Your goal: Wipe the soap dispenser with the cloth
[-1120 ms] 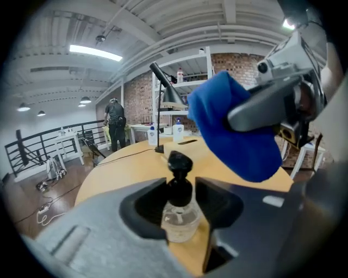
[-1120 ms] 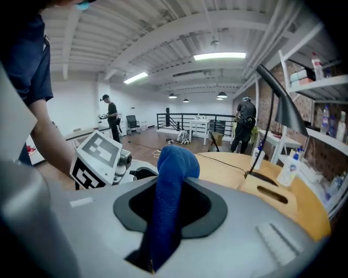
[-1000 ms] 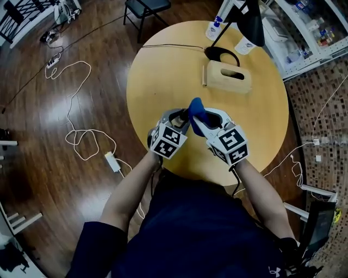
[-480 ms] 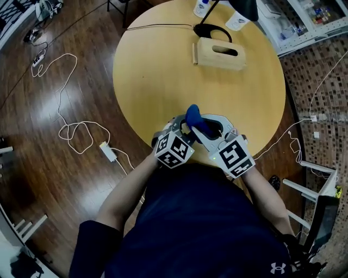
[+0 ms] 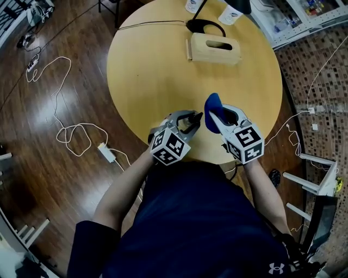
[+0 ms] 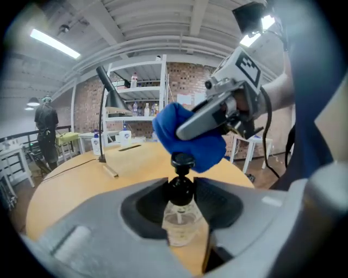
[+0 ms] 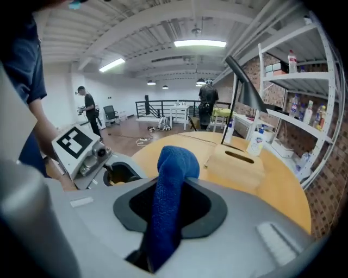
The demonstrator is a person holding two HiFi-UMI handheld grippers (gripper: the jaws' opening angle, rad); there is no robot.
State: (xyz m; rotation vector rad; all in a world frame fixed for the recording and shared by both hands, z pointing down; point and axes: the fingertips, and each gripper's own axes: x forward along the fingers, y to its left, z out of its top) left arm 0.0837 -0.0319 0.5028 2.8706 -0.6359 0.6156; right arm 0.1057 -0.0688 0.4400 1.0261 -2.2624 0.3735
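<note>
My left gripper (image 5: 191, 120) is shut on a small clear soap dispenser (image 6: 179, 217), its pads pinching the black pump neck, over the near edge of the round wooden table (image 5: 152, 70). My right gripper (image 5: 218, 116) is shut on a blue cloth (image 5: 211, 107) that sticks up from its jaws, just right of the left gripper. In the left gripper view the blue cloth (image 6: 187, 138) hangs right behind the pump head; I cannot tell whether it touches. In the right gripper view the cloth (image 7: 174, 168) fills the gap between the jaws, and the left gripper (image 7: 117, 172) shows at lower left.
A wooden tissue box (image 5: 213, 49), a black lamp base (image 5: 202, 25) and white bottles (image 5: 228, 15) stand at the table's far side. Cables (image 5: 70, 136) and a power adapter (image 5: 106, 153) lie on the wooden floor at left. Shelving stands at the upper right.
The right gripper has carried the blue cloth to the right, from over the dispenser to beside it. The left gripper has kept its hold on the dispenser.
</note>
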